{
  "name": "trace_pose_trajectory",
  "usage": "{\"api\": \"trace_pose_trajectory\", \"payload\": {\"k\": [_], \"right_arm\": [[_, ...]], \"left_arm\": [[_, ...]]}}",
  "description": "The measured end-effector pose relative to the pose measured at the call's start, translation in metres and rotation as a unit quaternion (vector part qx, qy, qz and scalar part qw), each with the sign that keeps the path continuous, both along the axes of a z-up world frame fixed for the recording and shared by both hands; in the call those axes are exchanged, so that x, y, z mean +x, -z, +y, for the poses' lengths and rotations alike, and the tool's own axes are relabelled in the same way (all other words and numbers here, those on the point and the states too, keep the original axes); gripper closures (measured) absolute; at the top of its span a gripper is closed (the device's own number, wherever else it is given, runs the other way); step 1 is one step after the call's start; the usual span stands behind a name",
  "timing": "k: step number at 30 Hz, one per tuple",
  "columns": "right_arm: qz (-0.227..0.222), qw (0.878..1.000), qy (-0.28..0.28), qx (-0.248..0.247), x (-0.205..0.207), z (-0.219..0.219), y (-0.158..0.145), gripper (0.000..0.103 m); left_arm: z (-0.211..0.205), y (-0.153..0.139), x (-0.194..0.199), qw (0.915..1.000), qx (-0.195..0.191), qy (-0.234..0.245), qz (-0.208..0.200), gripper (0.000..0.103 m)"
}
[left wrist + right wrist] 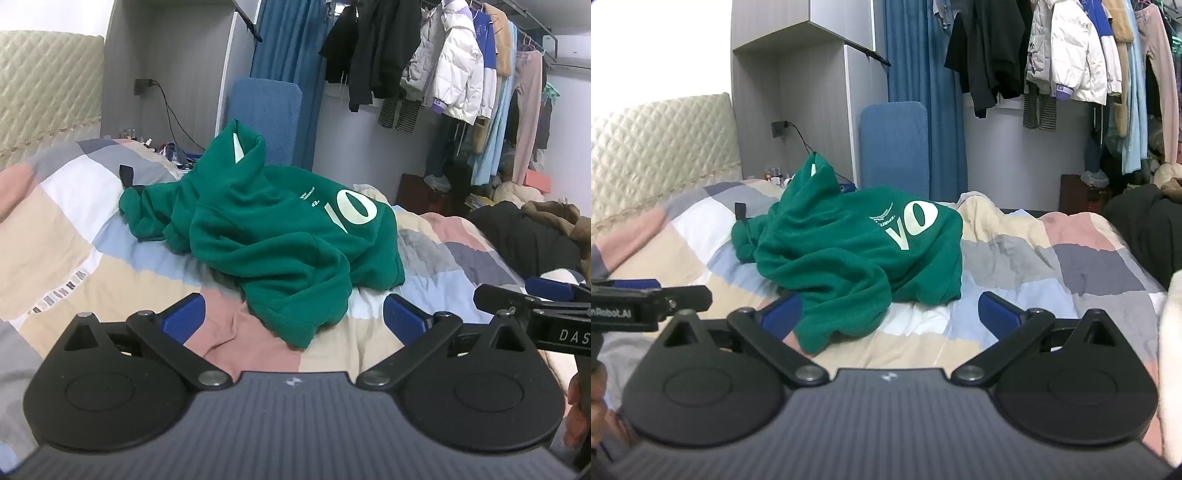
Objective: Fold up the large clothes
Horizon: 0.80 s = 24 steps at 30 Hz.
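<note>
I hold both tools short of the work: the left gripper (pixel 293 314) and the right gripper (pixel 890 314) each stand with jaws spread wide and nothing between the blue pads, while the green sweatshirt (pixel 266 229) lies crumpled in a heap on the patchwork quilt (pixel 74 229), its nearest edge just beyond my fingertips. I judge this the opening step, the approach, with no fold yet made. The next move, as I read it, calls for finding a hem or shoulder in the heap, pinching one at each side, and drawing the garment flat.
</note>
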State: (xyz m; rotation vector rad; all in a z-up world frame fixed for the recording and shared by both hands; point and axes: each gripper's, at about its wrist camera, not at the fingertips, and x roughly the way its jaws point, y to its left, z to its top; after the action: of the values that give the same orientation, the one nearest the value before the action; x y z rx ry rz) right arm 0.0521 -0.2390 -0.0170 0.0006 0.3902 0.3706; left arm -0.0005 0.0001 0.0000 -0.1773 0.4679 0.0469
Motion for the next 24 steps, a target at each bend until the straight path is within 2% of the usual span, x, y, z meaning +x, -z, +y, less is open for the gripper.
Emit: {"api": "trace_pose_trajectory", "payload": {"k": [5,24], "right_arm": [[-0.014,1.000,0.007,-0.007,-0.0023,-0.0005,-0.0015,0.000],[-0.004,1.000,0.008,-0.010,0.0012,0.0014,0.0042,0.000]], "left_arm": [[0.0023,-0.0033,-0.0001,1.0000,0.001,0.001,-0.002,0.000],[-0.0011,0.0002,-0.0020,1.0000,0.005,0.002,-0.003,0.000]]}}
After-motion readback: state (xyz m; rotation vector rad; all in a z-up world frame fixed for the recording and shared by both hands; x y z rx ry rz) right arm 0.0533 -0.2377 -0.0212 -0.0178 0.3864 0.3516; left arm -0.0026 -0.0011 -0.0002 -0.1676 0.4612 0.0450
